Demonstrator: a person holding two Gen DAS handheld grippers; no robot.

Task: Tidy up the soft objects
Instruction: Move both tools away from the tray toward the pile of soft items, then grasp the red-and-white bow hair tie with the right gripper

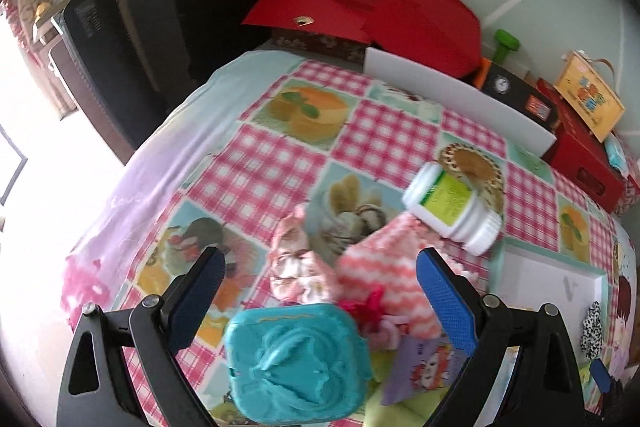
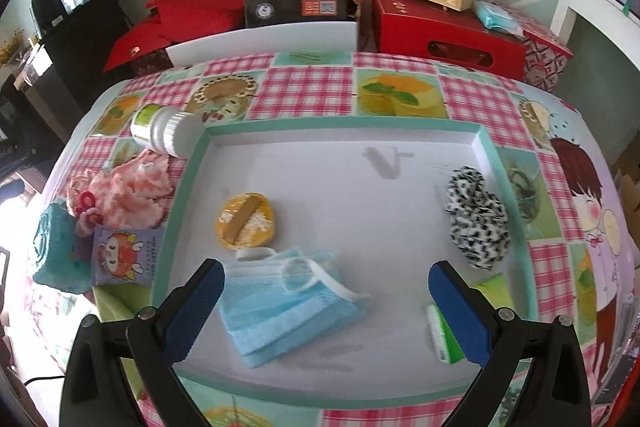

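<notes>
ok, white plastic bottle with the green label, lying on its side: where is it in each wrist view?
Left wrist: white plastic bottle right of centre, above the pink-and-white knitted cloth.
Right wrist: bottle upper left, at the outer far-left corner of the white tray with teal rim.
Shared landmark: knitted cloth just below the bottle.

A blue face mask point(image 2: 288, 301) is seen lying flat in the white tray point(image 2: 340, 163), near its front edge, with its ear loops curled on top. A black-and-white scrunchie point(image 2: 478, 217) is found at the tray's right side. Outside the tray, to its left, a pink-and-white knitted cloth point(image 2: 132, 193) and a pink patterned baby sock point(image 1: 298, 267) are heaped on the desk.
</notes>
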